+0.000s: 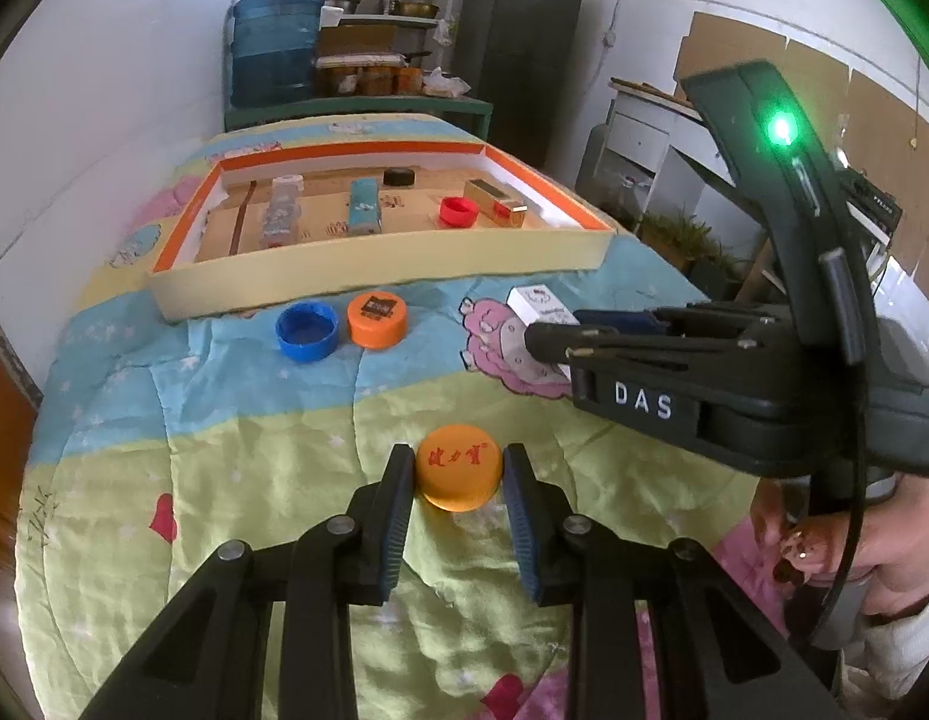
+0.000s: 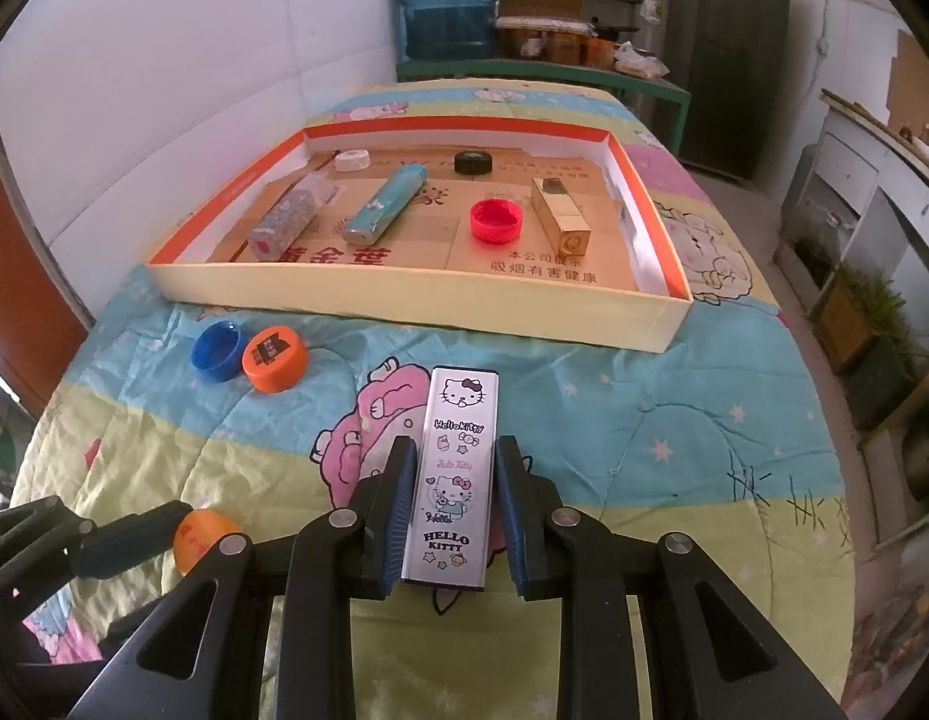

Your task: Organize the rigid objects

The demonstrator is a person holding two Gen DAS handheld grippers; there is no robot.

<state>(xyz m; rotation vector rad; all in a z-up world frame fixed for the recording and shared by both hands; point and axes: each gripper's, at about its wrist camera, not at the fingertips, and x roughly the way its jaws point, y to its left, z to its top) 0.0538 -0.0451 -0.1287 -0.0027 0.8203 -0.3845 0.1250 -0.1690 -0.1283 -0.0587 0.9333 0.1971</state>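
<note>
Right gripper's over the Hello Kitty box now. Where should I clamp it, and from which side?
Clamp the two long side faces of the Hello Kitty box, near its closer end, coming in along its length from the near edge of the quilt. It lies flat, pointing away toward the tray, and the right gripper already straddles its narrow width.

Water jug [image 1: 276,48], fridge [image 1: 518,42], perhaps pots.

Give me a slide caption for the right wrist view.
Right gripper straddles a Hello Kitty case on the quilt, facing the cardboard tray.
</note>
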